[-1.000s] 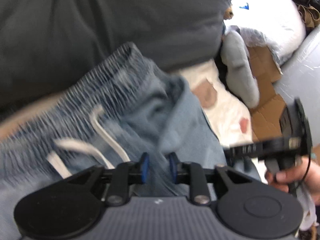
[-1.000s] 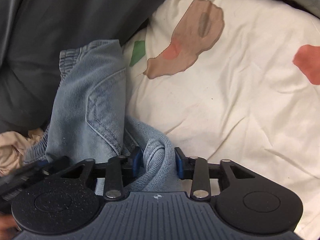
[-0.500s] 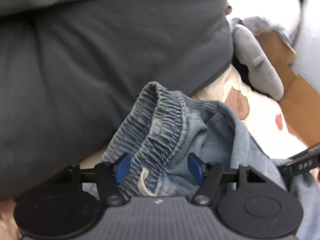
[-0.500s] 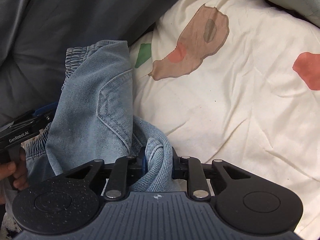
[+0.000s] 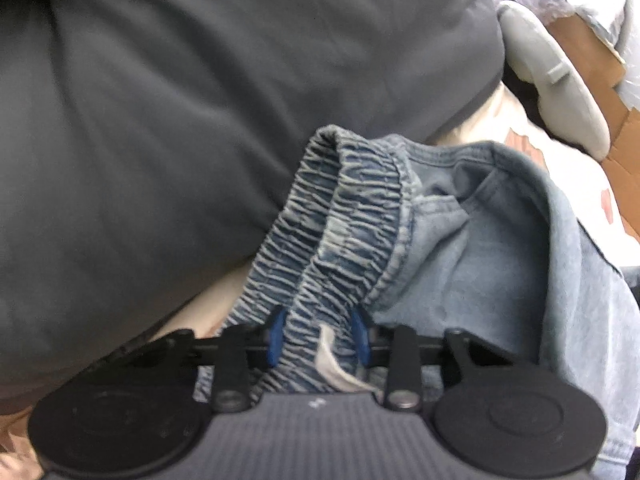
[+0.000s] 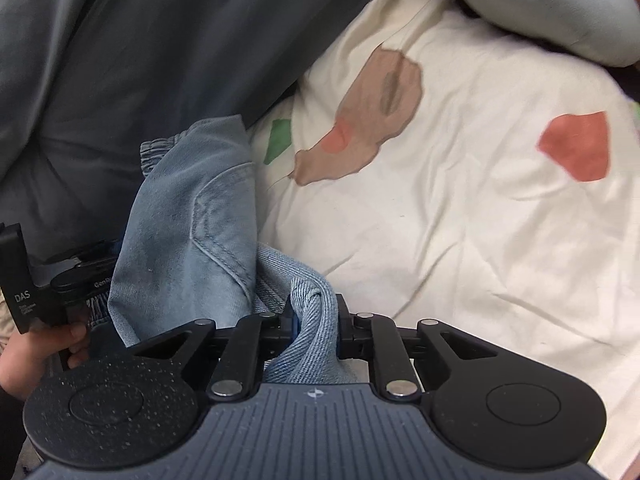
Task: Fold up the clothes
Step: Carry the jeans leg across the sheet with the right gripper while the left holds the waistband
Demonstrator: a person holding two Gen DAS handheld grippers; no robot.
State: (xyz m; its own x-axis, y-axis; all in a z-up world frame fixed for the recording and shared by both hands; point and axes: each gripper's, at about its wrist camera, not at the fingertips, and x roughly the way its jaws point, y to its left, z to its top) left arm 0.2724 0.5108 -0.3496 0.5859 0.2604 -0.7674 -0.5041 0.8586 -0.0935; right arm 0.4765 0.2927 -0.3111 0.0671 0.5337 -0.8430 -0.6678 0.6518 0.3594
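On the bed, over a cream sheet (image 6: 460,240) with brown, red and green patches, I've got the light blue denim shorts (image 6: 188,232) bunched up and gripped at two spots. My left hand-held gripper (image 5: 318,334) is closing on the elastic waistband (image 5: 340,216), blue pads pressing the gathered band from both sides, white drawstring (image 5: 330,364) hanging just behind them. My right hand-held gripper (image 6: 316,320) is also closing, clenched on a rolled fold of denim that fills the gap between its pads. Shorts lie partly against a dark grey duvet (image 5: 200,100) at upper left in both views, their right edge on the sheet. Right wrist view catches the left gripper's black body at far left with a hand (image 6: 24,356) wrapped round its handle. Grey cushion (image 5: 560,92) and brown cardboard (image 5: 592,56) sit at top right of the left view, blurred.
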